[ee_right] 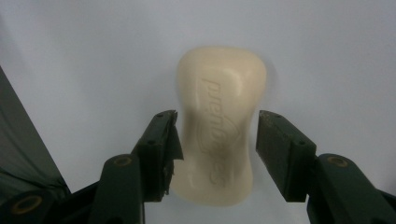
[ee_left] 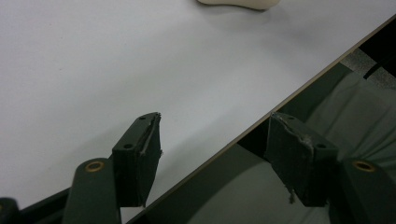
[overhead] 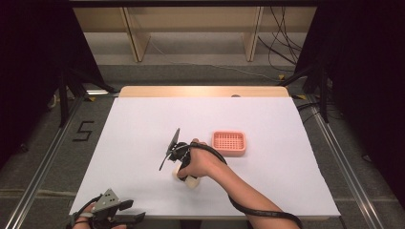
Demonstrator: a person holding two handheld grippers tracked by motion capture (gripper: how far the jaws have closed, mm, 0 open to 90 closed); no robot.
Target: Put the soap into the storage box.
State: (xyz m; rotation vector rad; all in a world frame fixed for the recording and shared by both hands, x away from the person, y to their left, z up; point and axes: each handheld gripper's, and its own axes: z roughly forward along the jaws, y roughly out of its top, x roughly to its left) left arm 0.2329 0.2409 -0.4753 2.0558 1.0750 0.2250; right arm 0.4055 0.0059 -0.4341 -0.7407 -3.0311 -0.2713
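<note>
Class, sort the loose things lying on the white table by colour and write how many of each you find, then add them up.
Cream: 1, the bar of soap
Pink: 1, the slotted soap dish
Total: 2

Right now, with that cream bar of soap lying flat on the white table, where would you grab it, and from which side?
At its narrow waist, from straight above. The soap lies flat and pinches in at the middle. The right gripper already straddles that waist, one of its fingers on each long side, not yet pressing.
</note>
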